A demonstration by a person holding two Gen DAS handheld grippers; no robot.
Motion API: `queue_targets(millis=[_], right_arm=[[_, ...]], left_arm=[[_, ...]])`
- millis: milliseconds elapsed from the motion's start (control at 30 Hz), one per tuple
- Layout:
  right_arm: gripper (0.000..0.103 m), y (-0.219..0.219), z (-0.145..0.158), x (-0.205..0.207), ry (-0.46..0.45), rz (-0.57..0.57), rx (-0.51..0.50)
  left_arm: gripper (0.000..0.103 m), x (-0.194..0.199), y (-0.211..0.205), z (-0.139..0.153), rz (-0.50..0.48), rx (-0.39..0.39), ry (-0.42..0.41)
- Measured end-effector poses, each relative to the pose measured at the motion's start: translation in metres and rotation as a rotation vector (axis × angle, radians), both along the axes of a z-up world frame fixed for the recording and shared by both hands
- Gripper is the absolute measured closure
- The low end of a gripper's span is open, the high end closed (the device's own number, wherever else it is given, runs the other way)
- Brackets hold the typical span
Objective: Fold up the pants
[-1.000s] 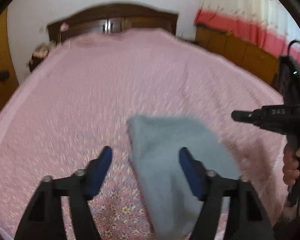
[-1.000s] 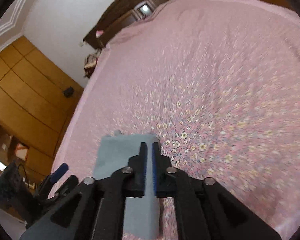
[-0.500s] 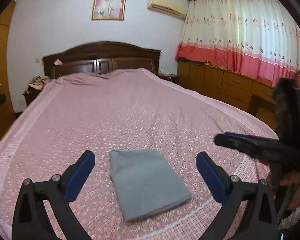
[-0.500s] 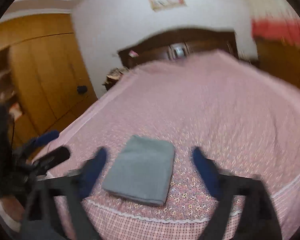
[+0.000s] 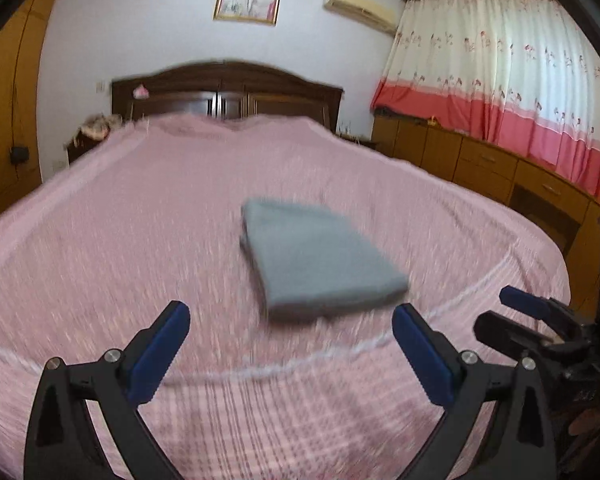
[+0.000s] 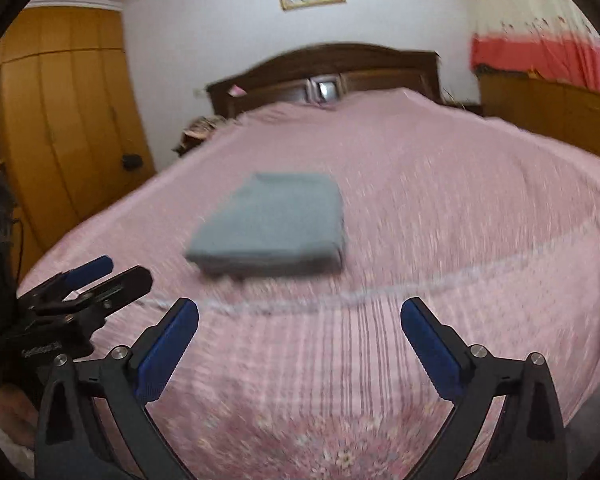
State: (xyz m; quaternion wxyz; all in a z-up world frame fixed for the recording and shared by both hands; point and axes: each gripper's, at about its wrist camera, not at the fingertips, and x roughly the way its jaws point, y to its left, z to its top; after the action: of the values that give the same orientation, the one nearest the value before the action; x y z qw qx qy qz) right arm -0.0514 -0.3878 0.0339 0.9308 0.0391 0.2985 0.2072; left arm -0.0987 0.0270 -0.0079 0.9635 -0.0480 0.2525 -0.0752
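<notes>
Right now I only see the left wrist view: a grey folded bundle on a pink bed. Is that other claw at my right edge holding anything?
Observer: No. The right gripper has just opened its jaws wide, and nothing sits between them.
Operator: Is it touching the bundle?
Observer: No. In its own view the folded pants lie beyond its pads, left of centre and apart from them.
Operator: Anything near it that I can't see?
Observer: The pink bedspread shows a printed flower patch along the bottom of that view.
</notes>
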Motion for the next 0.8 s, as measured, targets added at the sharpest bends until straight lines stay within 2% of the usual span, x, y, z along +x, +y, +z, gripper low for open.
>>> queue_targets(millis=[100,200,300,433,567,800], right_arm=[[0.000,0.000,-0.023,0.005,0.020,-0.005,0.012],[0.000,-0.002,-0.029,0.008,0.008,-0.012,0.004],[0.000,-0.008,-0.026,0.002,-0.011,-0.004,0.032],[0.000,-0.011,-0.023,-0.003,-0.034,-0.012,0.031],[0.000,-0.019,-0.026,-0.002,-0.025,-0.012,0.064],[0.000,-0.014,-0.030,-0.004,-0.038,0.005,0.044]], left_arm=[[0.000,0.004,0.003,-0.031,-0.023,-0.009,0.030],[0.000,0.013,0.003,-0.047,-0.010,0.025,0.067],[0.000,0.008,0.004,-0.043,-0.007,-0.004,0.026],[0.000,0.002,0.003,-0.037,-0.005,-0.006,-0.004],[0.000,0.002,0.003,-0.034,-0.018,-0.004,-0.003],[0.000,0.006,0.005,-0.033,-0.030,-0.013,0.007]])
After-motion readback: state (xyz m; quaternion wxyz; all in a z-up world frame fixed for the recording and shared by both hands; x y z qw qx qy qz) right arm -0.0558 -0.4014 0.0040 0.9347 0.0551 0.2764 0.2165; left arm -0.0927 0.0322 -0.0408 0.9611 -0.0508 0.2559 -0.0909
